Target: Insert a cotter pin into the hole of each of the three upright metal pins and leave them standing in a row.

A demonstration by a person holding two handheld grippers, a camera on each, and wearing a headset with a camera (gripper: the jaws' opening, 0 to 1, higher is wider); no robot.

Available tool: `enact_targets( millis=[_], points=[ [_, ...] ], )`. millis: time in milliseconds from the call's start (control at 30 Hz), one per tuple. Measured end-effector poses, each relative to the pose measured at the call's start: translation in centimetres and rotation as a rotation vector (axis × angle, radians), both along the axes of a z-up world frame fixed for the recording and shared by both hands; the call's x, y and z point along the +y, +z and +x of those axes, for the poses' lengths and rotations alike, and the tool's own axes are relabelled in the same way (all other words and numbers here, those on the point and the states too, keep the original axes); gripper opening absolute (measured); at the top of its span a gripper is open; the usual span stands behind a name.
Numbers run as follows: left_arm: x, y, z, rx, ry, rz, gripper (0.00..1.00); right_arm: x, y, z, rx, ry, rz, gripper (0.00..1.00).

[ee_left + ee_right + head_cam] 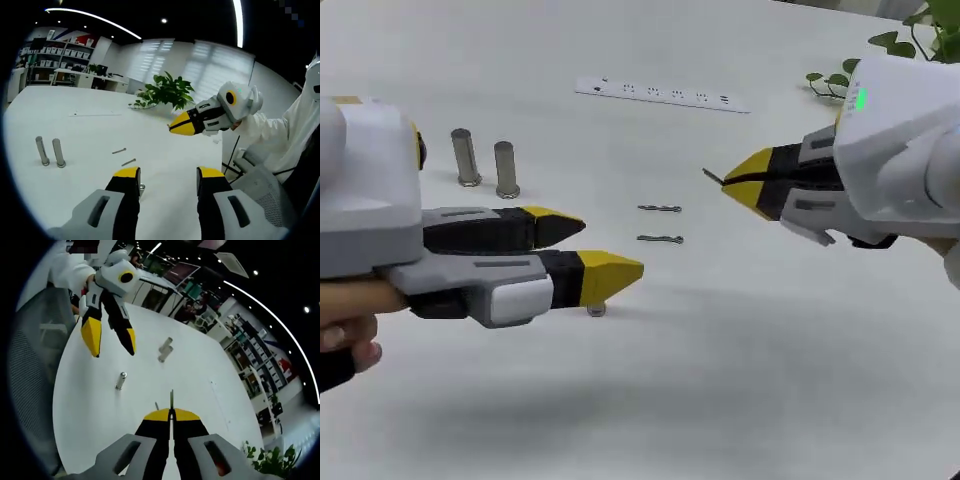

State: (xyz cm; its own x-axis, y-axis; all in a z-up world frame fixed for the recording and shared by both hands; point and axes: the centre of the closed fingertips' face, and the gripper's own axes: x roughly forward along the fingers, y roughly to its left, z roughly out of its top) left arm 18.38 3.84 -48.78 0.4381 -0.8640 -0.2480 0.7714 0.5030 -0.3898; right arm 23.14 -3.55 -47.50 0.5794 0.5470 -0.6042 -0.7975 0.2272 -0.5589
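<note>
While the right gripper (728, 186) pinches a cotter pin (711, 176), the left gripper (612, 248), fingers spread, hovers over a metal pin (121, 380) on the bench (770, 350); next, probably steady it for insertion.

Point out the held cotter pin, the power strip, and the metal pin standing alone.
Held cotter pin (171, 399): right gripper view, its exposed shaft.
Power strip (660, 95): head view, middle of its top face.
Lone metal pin (121, 380): right gripper view, mid-shaft.
</note>
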Motion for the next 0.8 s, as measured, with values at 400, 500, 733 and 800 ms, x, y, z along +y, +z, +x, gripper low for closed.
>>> enact_targets(
  millis=[400,500,733,800],
  points=[
    [-2.5,1.2,1.0,0.008,-0.072,-0.028,0.21,1.1,-0.2,-1.4,-0.026,-0.004,0.024,0.0],
    [-2.9,1.0,1.2,-0.001,-0.09,-0.01,0.19,1.4,-0.5,-1.8,-0.026,-0.003,0.017,0.0],
    [-3.7,0.7,1.8,0.014,-0.104,-0.022,0.17,1.9,-0.9,-2.7,-0.024,-0.002,0.011,0.0],
    [-3.9,0.8,1.8,0.024,-0.11,-0.037,0.16,2.0,-1.0,-2.8,-0.024,0.0,0.006,0.0]
  ],
)
